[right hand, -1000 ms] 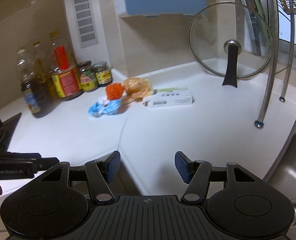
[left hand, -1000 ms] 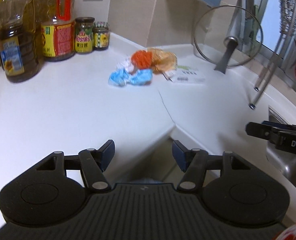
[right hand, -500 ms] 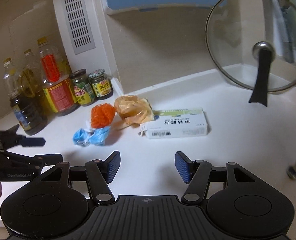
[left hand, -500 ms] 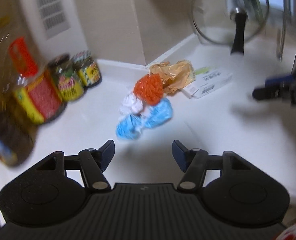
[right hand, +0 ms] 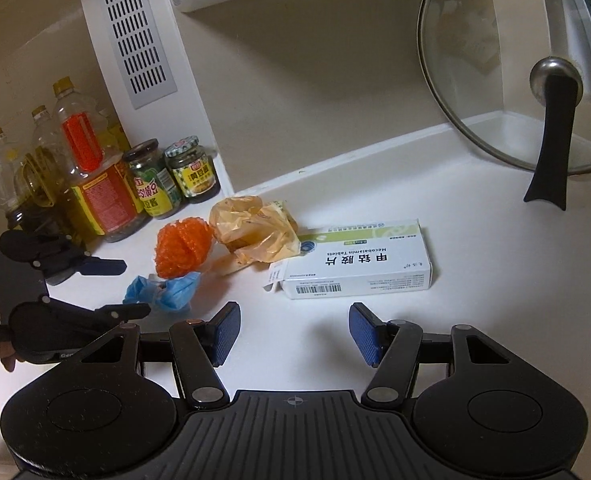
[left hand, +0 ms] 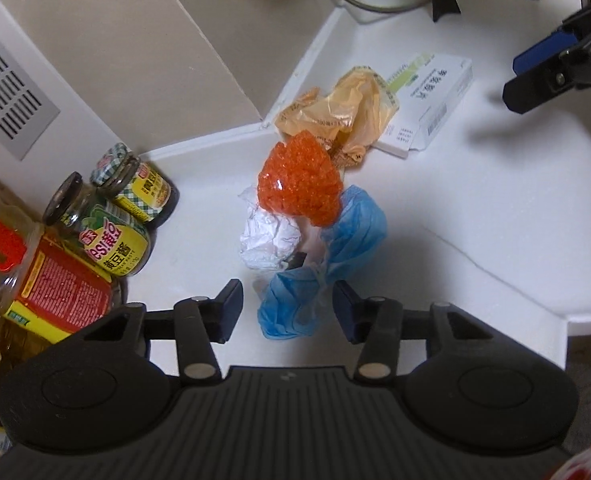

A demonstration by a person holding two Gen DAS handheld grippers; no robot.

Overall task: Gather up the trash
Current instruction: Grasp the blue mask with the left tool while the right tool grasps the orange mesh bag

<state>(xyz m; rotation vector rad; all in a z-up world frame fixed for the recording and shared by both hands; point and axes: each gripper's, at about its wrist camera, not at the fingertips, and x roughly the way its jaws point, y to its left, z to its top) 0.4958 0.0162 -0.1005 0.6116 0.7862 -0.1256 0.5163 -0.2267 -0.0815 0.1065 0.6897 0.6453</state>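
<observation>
Our left gripper (left hand: 287,312) is closing around the blue wad (left hand: 295,304) on the counter (left hand: 475,220), pads not yet touching. Our right gripper (right hand: 291,332) hangs spread and empty before the medicine box (right hand: 359,264). Risk: that loose film could slip out, or snag the orange net (left hand: 299,184) alongside.

Counter corner, from my two grippers. My left gripper (left hand: 287,306) straddles the near end of the crumpled disposable mask (left hand: 319,276), jaws closing, pads not yet touching. Left of it lies a tissue wad (left hand: 265,240); behind, the mesh scrubber (left hand: 299,184), then a plastic bag (left hand: 347,112). The tablet box (right hand: 359,264) lies right of the bag, ahead of my right gripper (right hand: 293,334). Sauce jars (left hand: 127,208) stand far left.
</observation>
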